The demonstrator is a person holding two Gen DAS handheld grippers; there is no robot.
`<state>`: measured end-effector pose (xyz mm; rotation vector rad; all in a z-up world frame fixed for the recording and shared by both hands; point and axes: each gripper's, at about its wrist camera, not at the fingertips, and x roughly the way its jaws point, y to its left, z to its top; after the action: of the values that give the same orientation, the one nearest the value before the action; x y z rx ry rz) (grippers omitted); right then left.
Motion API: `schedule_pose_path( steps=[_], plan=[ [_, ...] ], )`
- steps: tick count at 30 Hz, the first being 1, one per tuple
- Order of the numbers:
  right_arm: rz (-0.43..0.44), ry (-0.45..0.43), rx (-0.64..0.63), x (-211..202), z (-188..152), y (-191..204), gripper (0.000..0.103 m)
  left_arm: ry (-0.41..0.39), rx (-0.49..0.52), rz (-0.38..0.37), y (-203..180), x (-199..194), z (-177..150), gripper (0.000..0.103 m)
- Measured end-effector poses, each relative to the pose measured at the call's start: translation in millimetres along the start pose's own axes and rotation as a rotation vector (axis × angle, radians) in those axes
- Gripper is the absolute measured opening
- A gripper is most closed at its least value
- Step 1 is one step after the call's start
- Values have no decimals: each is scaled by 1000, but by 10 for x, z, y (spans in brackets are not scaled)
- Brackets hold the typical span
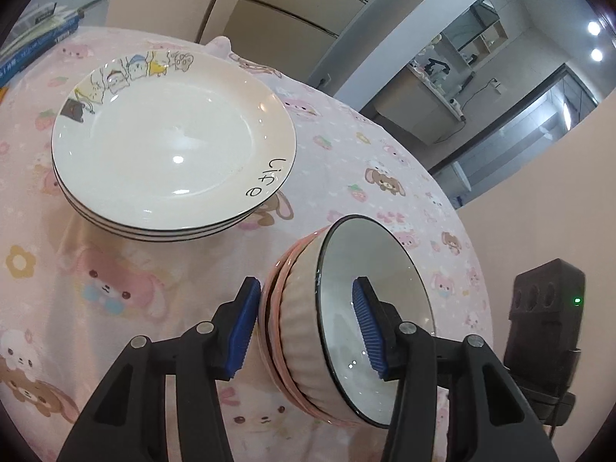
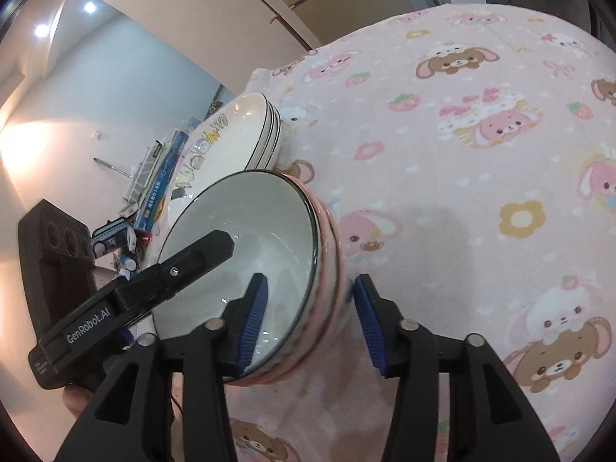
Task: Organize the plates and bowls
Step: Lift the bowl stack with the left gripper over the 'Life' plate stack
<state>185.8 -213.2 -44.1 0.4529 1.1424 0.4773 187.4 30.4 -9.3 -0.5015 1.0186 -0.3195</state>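
Several nested bowls (image 1: 385,258), a white ribbed one with a dark rim inside pink ones, stand on the pink tablecloth (image 1: 127,269). My left gripper (image 1: 306,308) is shut on the stack's near wall, one blue pad outside and one inside. In the right wrist view the same bowls (image 2: 250,223) have their opposite wall between the pads of my right gripper (image 2: 312,300). Its inner pad lies close to the inside, and its outer pad stands a little off the pink wall, so it is open. Three white cartoon-printed plates (image 1: 173,146) are stacked just beyond the bowls.
Books and boxes (image 1: 34,38) lie at the table's far left edge, behind the plates (image 2: 238,138). The tablecloth (image 2: 481,146) stretches bare to the right of the bowls. Cabinets and a doorway lie beyond the table.
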Motion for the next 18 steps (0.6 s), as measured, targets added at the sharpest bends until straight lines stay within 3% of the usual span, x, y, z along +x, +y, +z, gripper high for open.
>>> schedule_pose_path(
  steps=[5, 8, 11, 16, 18],
  plan=[
    [0, 11, 4, 12, 5, 3, 48, 37, -5, -36, 69, -34, -36, 51],
    [74, 67, 102, 123, 15, -127, 53, 112, -65, -91, 195, 51, -128, 58],
    [147, 149, 200, 310, -37, -227, 54, 138, -118, -123, 274, 131, -177, 62],
    [133, 48, 247, 188, -70, -254, 52, 159, -172, -141, 327, 232, -224, 62],
    [122, 45, 240, 192, -80, -259, 44, 155, -186, -142, 342, 268, -241, 61]
  ],
)
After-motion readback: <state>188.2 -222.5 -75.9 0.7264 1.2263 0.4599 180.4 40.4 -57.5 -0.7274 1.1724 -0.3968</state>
